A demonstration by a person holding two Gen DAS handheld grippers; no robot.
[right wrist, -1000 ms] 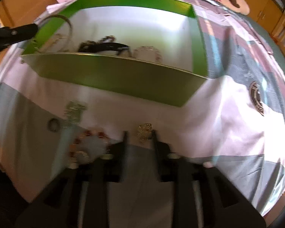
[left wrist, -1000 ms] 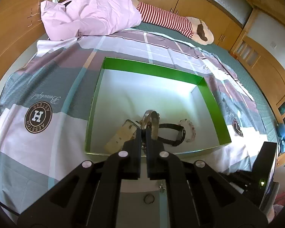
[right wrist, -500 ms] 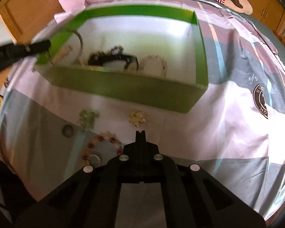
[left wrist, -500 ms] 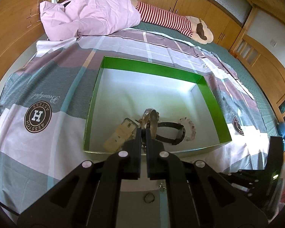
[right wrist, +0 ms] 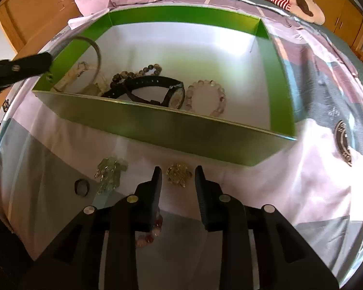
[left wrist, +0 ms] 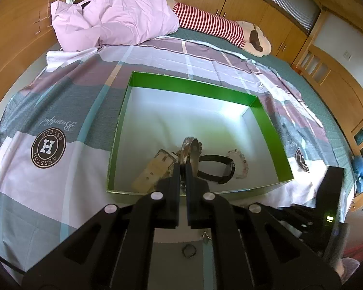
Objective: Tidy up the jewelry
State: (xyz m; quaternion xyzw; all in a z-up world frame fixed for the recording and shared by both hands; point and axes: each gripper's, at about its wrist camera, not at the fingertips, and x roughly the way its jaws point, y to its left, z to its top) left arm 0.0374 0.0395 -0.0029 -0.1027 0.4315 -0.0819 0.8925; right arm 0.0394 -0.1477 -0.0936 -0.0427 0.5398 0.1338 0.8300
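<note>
Two black grippers work over a patchwork bedsheet (right wrist: 302,193). Left gripper (left wrist: 182,169) is clamped on a thin metal bangle (left wrist: 190,148), holding it over the near corner of the green-walled cardboard box (right wrist: 157,125). Right gripper (right wrist: 177,177), jaws apart and just been opening, straddles a gold filigree brooch (right wrist: 178,174) lying on the sheet just outside the box, untouched; a black-strapped wristwatch (right wrist: 157,89) and a clear bead bracelet (right wrist: 207,96) lie inside

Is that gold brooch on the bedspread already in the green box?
Not yet. The gold brooch lies on the bedspread outside the green box.
</note>
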